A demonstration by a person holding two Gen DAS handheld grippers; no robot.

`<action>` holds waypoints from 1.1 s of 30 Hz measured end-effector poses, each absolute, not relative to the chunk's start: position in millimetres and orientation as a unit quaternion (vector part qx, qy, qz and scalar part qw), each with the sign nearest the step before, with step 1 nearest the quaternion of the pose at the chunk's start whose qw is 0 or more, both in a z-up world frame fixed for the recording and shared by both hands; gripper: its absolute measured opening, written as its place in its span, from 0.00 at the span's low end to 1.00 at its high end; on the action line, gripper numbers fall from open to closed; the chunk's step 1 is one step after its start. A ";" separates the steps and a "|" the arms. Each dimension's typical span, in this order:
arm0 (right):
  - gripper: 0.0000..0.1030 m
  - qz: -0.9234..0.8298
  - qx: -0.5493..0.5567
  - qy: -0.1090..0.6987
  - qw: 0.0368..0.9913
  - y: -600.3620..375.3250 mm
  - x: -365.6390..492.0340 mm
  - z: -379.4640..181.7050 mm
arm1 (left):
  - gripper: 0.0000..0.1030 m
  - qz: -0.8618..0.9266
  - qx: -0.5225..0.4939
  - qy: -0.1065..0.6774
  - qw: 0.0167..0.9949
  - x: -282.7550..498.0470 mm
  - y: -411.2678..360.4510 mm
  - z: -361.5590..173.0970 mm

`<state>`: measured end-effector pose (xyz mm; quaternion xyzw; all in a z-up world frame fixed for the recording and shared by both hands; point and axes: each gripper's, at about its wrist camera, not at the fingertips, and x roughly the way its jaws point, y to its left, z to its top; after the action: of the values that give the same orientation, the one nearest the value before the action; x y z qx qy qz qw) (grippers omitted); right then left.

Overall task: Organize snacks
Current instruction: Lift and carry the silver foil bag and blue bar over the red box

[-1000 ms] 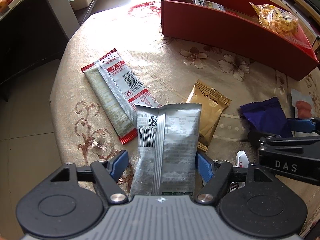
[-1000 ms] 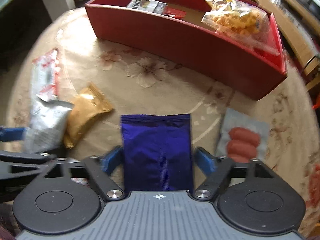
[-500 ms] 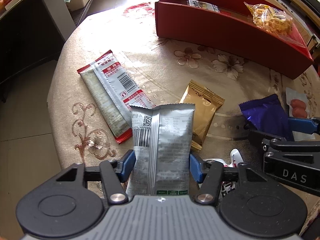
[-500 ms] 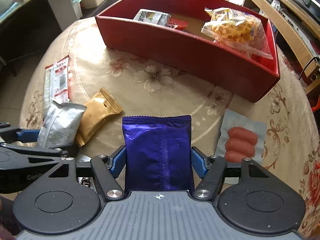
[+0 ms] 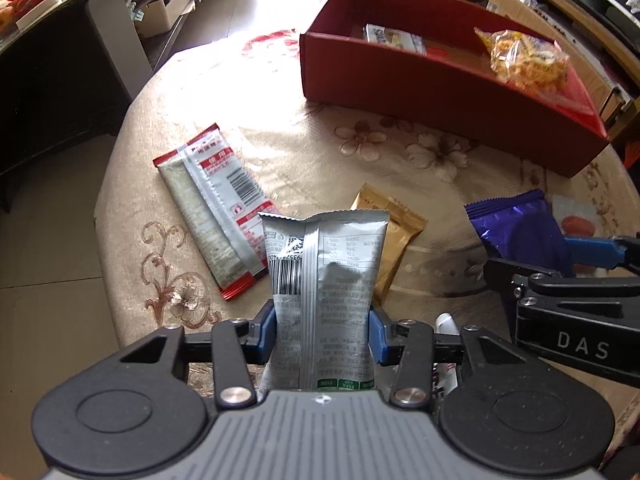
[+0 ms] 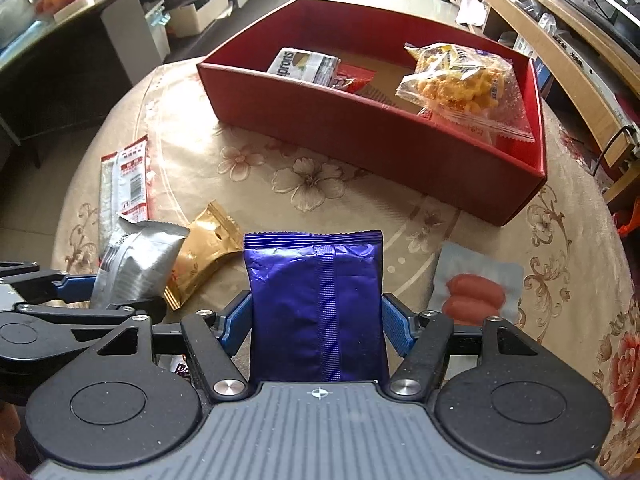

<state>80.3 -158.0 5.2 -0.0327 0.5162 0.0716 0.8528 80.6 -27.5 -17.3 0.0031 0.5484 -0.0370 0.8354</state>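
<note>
Both grippers tilt steeply down: the left gripper (image 5: 322,330) clamps the silver packet (image 5: 324,280), its jaws having just closed inward. The right gripper (image 6: 318,326) pinches the purple packet (image 6: 316,300), apparently raised slightly since before.

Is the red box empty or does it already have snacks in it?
Not empty: the red box already holds a yellow snack bag and two other packets.

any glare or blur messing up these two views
Left wrist view: sunlight blows out the tablecloth behind the red-and-silver packet, and the silver packet is slightly soft. Right wrist view: even light, sharp on the purple packet; fisheye bends the red box in both.
</note>
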 end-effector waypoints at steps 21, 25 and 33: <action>0.71 0.052 -0.043 0.500 0.863 -162.5 85.6 13.3 | 0.40 -0.039 -0.002 0.529 0.847 90.4 -34.7 -3.6; 0.71 0.050 -0.039 0.494 0.867 -165.9 87.3 18.2 | 0.40 -0.042 -0.002 0.525 0.850 93.4 -37.6 0.5; 0.71 0.045 -0.024 0.485 0.873 -174.3 93.3 26.7 | 0.40 -0.046 0.000 0.511 0.858 102.1 -42.6 11.4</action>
<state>93.3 -174.3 26.7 -0.0241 0.4848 0.0449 0.8731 102.1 -42.6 11.4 -0.0004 0.5112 -0.0464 0.8582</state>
